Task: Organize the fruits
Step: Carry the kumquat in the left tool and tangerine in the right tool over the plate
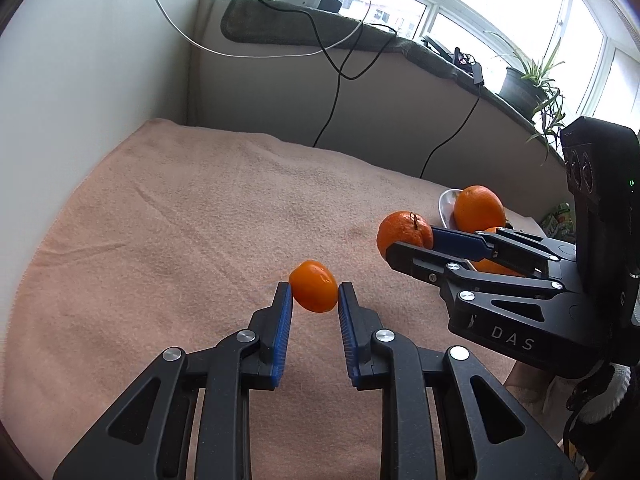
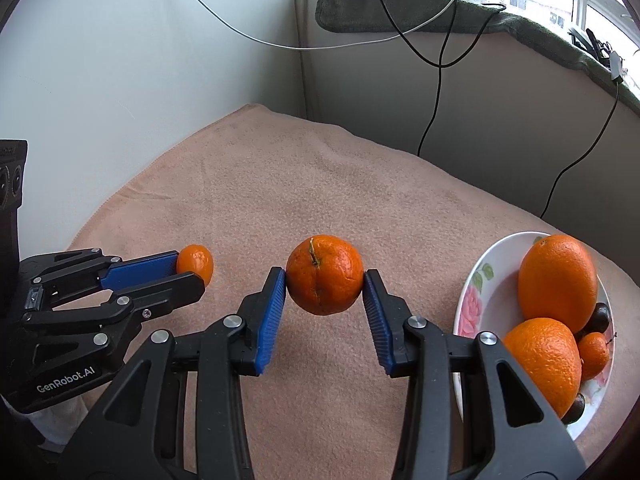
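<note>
while both grippers carry fruit at once, the chance of a drop is doubled. the left gripper [image 1: 314,294] is closed on a small mandarin [image 1: 313,286] at the centre of the left wrist view, pinched only at the very tips of its blue pads [image 1: 283,320]; most of the fruit sits ahead of the pads, so a slight loosening or a jolt could let it squirt forward onto the pink blanket [image 1: 180,208] and roll. the right gripper [image 2: 325,286] is clamped on a larger stemmed orange [image 2: 325,280] at the centre of the right wrist view, again held near the fingertips, with the round skin touching the pads over a small patch; it looks lifted off the cloth, though i cannot be sure of that.

the floral plate [image 2: 476,292] at the right edge of that view is already crowded: two big oranges [image 2: 558,280], a small mandarin and some dark fruits fill its far side. setting another round fruit there risks nudging the pile, and one could roll over the low rim. the plate lies on soft cloth, so a firm push may tip it.

the two tools are near each other, and crossing toward the plate together could make them collide. squeezing harder to compensate would bruise or split the peel.
</note>
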Available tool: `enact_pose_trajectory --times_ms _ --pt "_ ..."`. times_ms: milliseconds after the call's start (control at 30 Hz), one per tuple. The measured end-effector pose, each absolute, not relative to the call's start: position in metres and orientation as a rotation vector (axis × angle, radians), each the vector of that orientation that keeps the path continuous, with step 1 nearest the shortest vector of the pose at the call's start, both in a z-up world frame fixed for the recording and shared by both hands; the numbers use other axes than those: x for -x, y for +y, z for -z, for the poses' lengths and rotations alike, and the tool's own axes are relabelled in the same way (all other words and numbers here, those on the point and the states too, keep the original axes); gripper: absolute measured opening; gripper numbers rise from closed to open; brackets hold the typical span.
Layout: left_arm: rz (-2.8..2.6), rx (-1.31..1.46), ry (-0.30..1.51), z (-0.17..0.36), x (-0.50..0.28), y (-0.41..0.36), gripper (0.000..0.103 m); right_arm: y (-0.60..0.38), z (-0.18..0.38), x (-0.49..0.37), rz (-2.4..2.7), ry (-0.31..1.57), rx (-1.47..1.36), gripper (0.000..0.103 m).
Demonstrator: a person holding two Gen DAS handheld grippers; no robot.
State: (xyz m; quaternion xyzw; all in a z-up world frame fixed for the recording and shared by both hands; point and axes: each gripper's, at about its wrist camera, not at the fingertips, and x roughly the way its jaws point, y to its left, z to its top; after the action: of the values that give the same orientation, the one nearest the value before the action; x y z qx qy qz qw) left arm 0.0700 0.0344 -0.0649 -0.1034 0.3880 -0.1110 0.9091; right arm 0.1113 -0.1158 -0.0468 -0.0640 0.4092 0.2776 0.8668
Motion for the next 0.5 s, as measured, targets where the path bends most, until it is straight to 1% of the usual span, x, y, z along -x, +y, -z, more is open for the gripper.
enact_pose_trajectory --times_ms 500 --pt "0.308 0.172 0.732 0.033 -0.054 -0.008 0.022 -0.173 -0.002 -0.070 -0.537 0.745 0.066 0.042"
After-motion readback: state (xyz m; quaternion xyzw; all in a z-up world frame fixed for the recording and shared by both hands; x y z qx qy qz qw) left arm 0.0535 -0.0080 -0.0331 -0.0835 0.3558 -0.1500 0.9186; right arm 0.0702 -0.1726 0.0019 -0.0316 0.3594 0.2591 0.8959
